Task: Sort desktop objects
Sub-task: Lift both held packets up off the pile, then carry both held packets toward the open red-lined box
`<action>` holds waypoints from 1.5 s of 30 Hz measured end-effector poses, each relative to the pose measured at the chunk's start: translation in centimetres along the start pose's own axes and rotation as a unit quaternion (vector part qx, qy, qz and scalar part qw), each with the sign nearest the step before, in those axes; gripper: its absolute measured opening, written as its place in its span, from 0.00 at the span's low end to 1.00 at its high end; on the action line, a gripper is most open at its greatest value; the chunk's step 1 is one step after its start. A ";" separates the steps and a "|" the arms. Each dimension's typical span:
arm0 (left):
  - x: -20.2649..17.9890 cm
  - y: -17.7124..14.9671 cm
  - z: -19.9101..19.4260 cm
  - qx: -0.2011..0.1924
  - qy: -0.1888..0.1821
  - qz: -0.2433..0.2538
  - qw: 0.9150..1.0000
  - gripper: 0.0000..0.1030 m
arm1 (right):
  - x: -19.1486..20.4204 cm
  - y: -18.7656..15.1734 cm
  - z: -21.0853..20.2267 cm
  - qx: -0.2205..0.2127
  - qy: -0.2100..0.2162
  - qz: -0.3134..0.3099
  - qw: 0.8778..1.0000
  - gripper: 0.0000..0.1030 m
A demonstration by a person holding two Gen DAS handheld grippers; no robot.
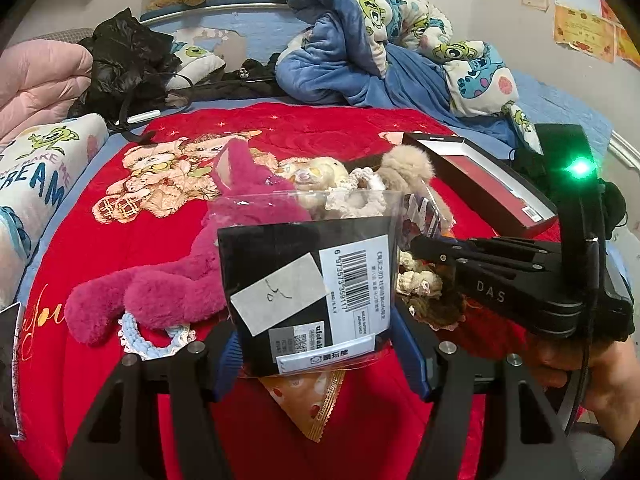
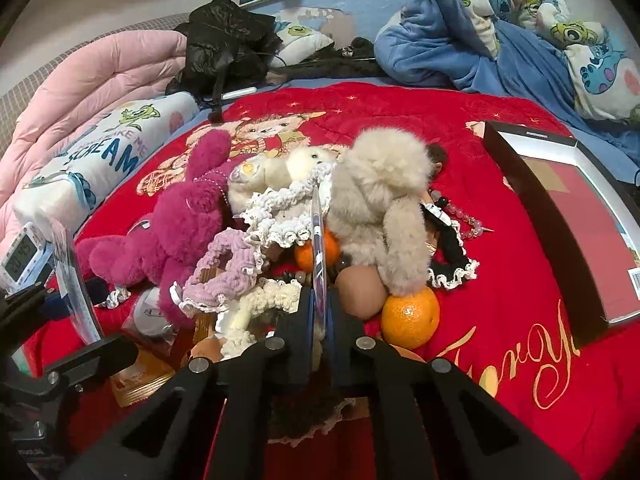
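A bed (image 2: 520, 360) covered by a red blanket (image 2: 500, 240) carries everything. On the blanket lie a magenta plush (image 2: 188, 220), a beige plush (image 2: 384, 200), an orange (image 2: 410, 316), an egg (image 2: 358, 290), crocheted scrunchies (image 2: 224, 276) and an open black box (image 2: 560, 216).

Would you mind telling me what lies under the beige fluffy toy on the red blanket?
Under the beige fluffy toy an orange, a brown egg and a black lace-trimmed band show at its edges. Anything directly beneath its body is covered.
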State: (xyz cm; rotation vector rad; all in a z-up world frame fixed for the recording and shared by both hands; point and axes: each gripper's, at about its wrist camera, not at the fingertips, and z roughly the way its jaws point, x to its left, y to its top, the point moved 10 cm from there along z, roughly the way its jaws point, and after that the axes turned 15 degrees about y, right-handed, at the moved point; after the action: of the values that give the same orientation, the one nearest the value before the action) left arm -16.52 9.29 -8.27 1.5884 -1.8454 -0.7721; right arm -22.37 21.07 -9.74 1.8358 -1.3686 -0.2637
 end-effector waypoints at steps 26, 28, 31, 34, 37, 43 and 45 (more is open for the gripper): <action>-2.2 1.1 -2.5 -0.069 -0.038 -0.010 0.997 0.61 | 0.2 1.5 -4.5 -0.065 -0.027 -0.013 0.997 0.07; -3.0 1.3 -2.8 -0.068 -0.049 -0.013 0.996 0.61 | 0.0 1.7 -5.5 -0.078 -0.032 -0.017 0.996 0.07; -4.3 1.5 -3.0 -0.067 -0.056 -0.009 0.996 0.61 | -1.0 1.3 -6.8 -0.088 -0.041 -0.009 0.995 0.07; -6.2 2.0 -3.5 -0.072 -0.067 -0.002 0.995 0.61 | -2.5 0.7 -8.0 -0.091 -0.051 0.005 0.995 0.07; -8.4 2.6 -3.9 -0.077 -0.078 0.006 0.994 0.61 | -4.0 0.4 -9.9 -0.102 -0.062 0.017 0.993 0.07; -13.6 3.2 -4.5 -0.074 -0.105 0.019 0.992 0.61 | -6.9 0.1 -14.9 -0.130 -0.080 0.026 0.988 0.07; -15.4 3.4 -4.9 -0.075 -0.117 0.024 0.990 0.61 | -8.1 -0.2 -16.8 -0.139 -0.091 0.030 0.986 0.07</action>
State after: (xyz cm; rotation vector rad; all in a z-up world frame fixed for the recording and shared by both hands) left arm -13.18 24.73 -3.38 1.4023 -1.9302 -1.0871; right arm -15.41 36.23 -1.29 1.5667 -1.4272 -0.5742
